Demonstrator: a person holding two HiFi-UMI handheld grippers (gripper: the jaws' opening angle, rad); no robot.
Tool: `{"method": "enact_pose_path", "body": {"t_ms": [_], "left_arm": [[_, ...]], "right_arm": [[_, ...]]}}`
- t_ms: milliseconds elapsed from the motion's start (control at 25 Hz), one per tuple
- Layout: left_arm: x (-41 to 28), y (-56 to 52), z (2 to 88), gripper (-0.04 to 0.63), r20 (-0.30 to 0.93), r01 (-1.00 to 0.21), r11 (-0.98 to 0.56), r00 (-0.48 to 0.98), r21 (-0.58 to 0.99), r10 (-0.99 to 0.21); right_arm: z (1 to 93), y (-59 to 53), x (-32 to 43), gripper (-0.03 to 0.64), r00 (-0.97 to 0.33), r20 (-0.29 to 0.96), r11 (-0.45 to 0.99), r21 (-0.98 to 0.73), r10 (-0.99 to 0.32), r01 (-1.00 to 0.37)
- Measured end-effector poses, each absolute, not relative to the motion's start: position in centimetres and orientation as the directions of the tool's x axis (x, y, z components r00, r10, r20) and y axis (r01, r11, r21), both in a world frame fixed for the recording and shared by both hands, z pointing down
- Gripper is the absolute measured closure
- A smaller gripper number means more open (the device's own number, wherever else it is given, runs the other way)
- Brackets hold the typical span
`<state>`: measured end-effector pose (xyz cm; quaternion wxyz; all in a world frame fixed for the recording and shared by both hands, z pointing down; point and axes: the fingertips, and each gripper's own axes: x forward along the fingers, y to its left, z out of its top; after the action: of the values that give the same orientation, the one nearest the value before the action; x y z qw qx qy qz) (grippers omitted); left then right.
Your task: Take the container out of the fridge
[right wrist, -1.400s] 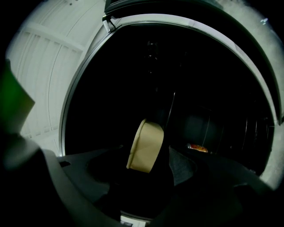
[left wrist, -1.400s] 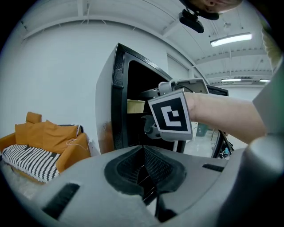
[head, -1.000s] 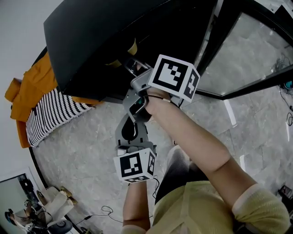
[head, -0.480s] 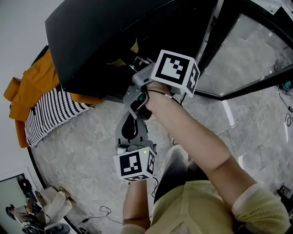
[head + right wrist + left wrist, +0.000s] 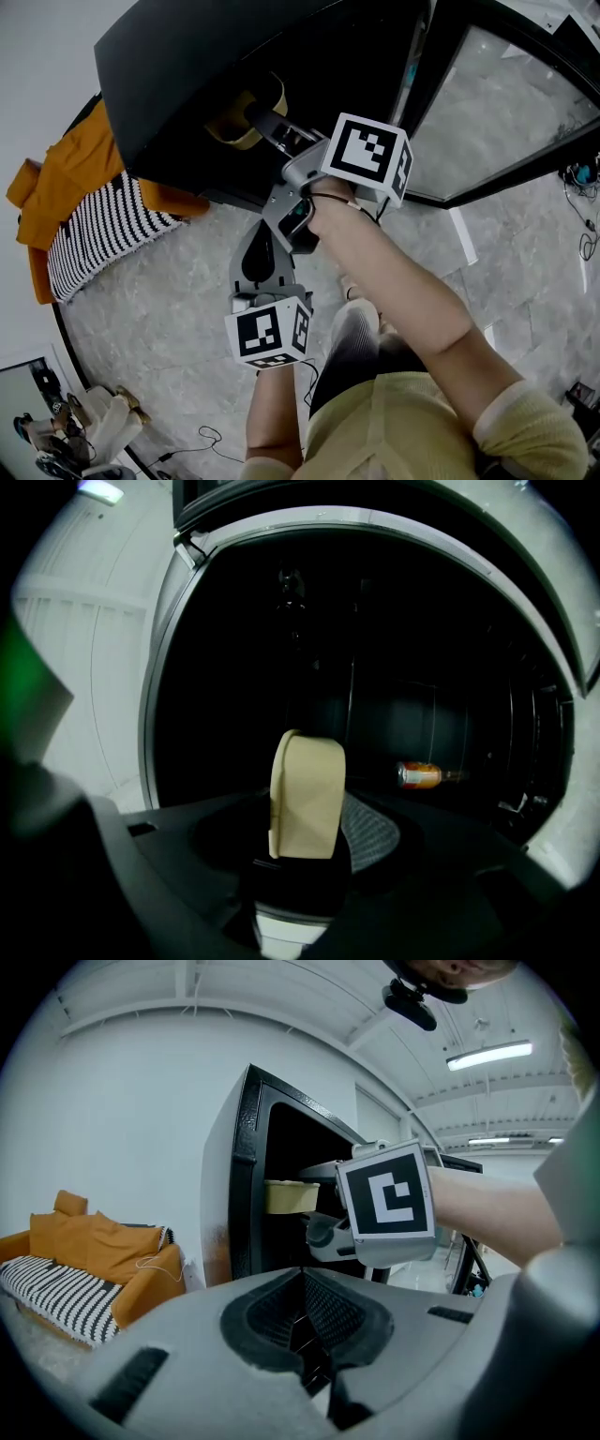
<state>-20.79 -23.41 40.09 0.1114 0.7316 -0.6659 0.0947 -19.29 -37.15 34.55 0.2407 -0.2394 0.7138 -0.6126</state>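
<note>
The container [image 5: 240, 116], a pale yellow tub, shows at the mouth of the black fridge [image 5: 178, 56], just under its top edge. My right gripper [image 5: 264, 122] reaches up to it, and its jaws are closing with the tub between them. In the right gripper view the container [image 5: 307, 797] stands on edge between the dark pads, which press on its sides. The left gripper view shows the container [image 5: 291, 1196] at the fridge opening, beyond the right marker cube [image 5: 386, 1202]. My left gripper [image 5: 251, 267] hangs lower, in front of the fridge, shut and holding nothing.
A drink can [image 5: 419, 774] lies deep inside the dark fridge. The fridge's glass door [image 5: 506, 103] stands swung open to the right. An orange sofa [image 5: 66, 183] with a striped blanket [image 5: 103, 234] sits left of the fridge. Cables [image 5: 211, 436] lie on the grey floor.
My right gripper has drawn back from the fridge with the container, so more of the tub now shows outside. The left gripper has drifted slightly left.
</note>
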Motion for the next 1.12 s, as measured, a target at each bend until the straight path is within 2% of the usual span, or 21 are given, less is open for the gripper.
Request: {"method": "enact_pose_path", "body": {"t_ms": [800, 1120], "left_arm": [[-17.2, -21.2, 38.6, 0.569, 0.250, -0.995, -0.093, 0.101, 0.042, -0.963], [-15.9, -20.0, 37.4, 0.569, 0.221, -0.994, -0.101, 0.108, 0.044, -0.969]], "right_arm": [[35.0, -33.0, -11.0, 0.373, -0.746, -0.063, 0.162, -0.985, -0.663, -0.061], [34.7, -30.7, -8.4, 0.374, -0.740, -0.100, 0.172, -0.985, -0.665, -0.022]]}}
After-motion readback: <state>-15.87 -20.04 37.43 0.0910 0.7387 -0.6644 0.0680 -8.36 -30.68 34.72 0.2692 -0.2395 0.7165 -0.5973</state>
